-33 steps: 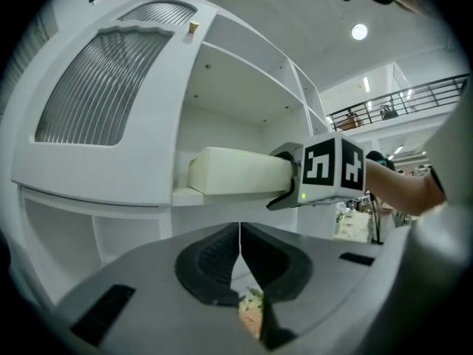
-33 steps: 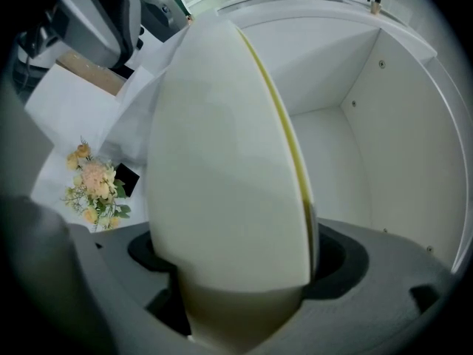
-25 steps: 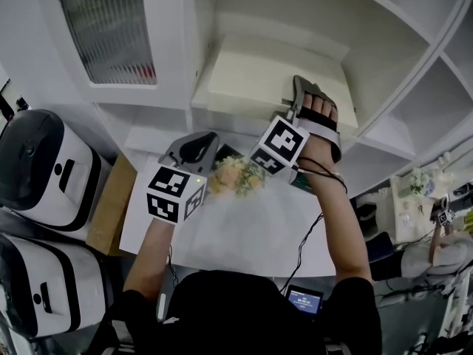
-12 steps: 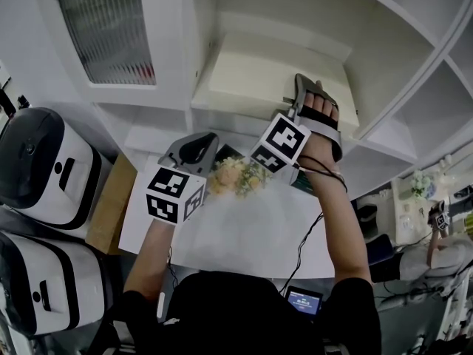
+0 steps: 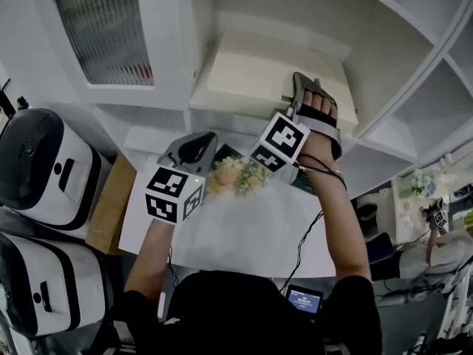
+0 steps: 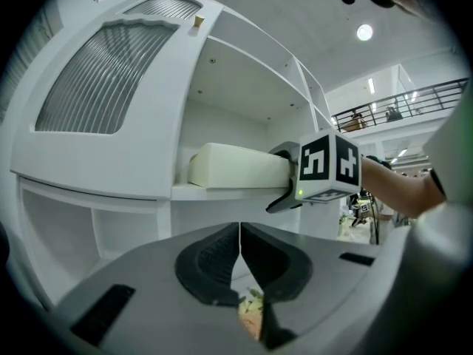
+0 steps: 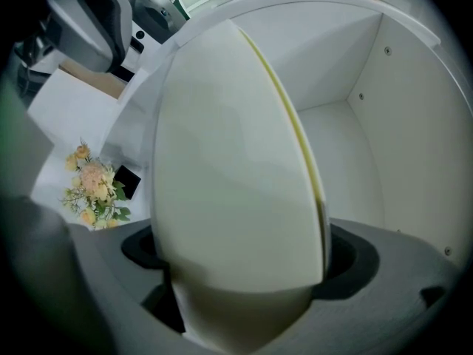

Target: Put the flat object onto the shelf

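The flat object [image 5: 273, 69], a cream slab, lies on the white shelf [image 5: 222, 106] inside the cabinet; it also shows in the left gripper view [image 6: 236, 167]. My right gripper [image 5: 301, 87] reaches in at the slab's right end. In the right gripper view the slab [image 7: 236, 183] fills the space between the jaws of the right gripper [image 7: 247, 272], with dark gaps at both sides. Those jaws have just been opening and stand wide around the slab. My left gripper [image 5: 196, 148] hangs lower, in front of the shelf, shut with nothing in it [image 6: 239, 250].
A flower bunch [image 5: 236, 176] stands on the white table [image 5: 244, 235] below the shelf. Two white-and-black appliances [image 5: 41, 161] and a cardboard box [image 5: 111, 205] are at the left. A ribbed-glass cabinet door [image 5: 107, 24] is up left. More open compartments lie to the right.
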`<move>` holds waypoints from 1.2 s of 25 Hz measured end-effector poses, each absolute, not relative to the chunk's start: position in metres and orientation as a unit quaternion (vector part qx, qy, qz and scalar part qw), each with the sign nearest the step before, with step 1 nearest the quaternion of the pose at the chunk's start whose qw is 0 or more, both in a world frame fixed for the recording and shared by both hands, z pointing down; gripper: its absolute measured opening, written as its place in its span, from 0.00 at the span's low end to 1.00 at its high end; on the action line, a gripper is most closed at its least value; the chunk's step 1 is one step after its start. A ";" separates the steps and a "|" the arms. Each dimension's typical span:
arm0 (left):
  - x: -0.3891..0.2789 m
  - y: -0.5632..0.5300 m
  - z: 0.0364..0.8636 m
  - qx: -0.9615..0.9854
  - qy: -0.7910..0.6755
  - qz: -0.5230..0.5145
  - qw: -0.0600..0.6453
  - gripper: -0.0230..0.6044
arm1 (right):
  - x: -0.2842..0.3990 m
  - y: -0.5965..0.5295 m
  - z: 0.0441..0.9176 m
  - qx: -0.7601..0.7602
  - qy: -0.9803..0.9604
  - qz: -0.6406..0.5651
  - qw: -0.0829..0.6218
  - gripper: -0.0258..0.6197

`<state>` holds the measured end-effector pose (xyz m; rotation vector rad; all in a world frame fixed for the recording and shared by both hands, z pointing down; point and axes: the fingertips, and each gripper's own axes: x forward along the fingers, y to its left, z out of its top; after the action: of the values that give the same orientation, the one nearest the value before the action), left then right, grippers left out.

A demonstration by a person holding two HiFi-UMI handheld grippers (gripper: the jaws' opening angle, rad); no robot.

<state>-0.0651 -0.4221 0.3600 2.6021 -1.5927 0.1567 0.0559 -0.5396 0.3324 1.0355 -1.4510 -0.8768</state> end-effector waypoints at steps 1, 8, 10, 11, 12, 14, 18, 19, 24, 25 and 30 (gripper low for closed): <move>-0.065 -0.421 0.359 0.851 -0.521 0.050 0.043 0.05 | 0.056 -0.540 0.332 0.437 -0.610 -0.374 0.546 0.82; -0.071 -0.415 0.355 0.851 -0.522 0.048 0.040 0.05 | 0.054 -0.536 0.328 0.448 -0.612 -0.384 0.526 0.82; -0.073 -0.414 0.354 0.851 -0.522 0.047 0.039 0.05 | 0.053 -0.533 0.328 0.451 -0.618 -0.381 0.519 0.82; -0.074 -0.413 0.353 0.851 -0.522 0.046 0.038 0.05 | 0.052 -0.531 0.328 0.450 -0.622 -0.378 0.517 0.82; -0.075 -0.412 0.353 0.851 -0.522 0.046 0.038 0.05 | 0.051 -0.530 0.329 0.450 -0.625 -0.376 0.516 0.82; -0.076 -0.410 0.352 0.852 -0.521 0.045 0.037 0.05 | 0.050 -0.525 0.328 0.451 -0.627 -0.376 0.513 0.82; -0.077 -0.406 0.350 0.853 -0.518 0.045 0.035 0.05 | 0.046 -0.511 0.322 0.455 -0.638 -0.372 0.498 0.82; -0.076 -0.404 0.349 0.854 -0.517 0.045 0.034 0.05 | 0.046 -0.508 0.319 0.458 -0.639 -0.372 0.493 0.82; -0.075 -0.394 0.342 0.860 -0.508 0.041 0.028 0.05 | 0.045 -0.490 0.307 0.473 -0.647 -0.374 0.467 0.82; -0.075 -0.392 0.340 0.861 -0.507 0.040 0.026 0.05 | 0.045 -0.486 0.304 0.476 -0.648 -0.374 0.462 0.82; -0.077 -0.381 0.335 0.862 -0.504 0.039 0.021 0.05 | 0.050 -0.468 0.300 0.488 -0.658 -0.357 0.448 0.81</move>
<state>-0.0772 -0.3808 0.3353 2.6727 -1.5635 0.1194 0.0499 -0.4685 0.3005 1.2081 -1.6291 -0.8833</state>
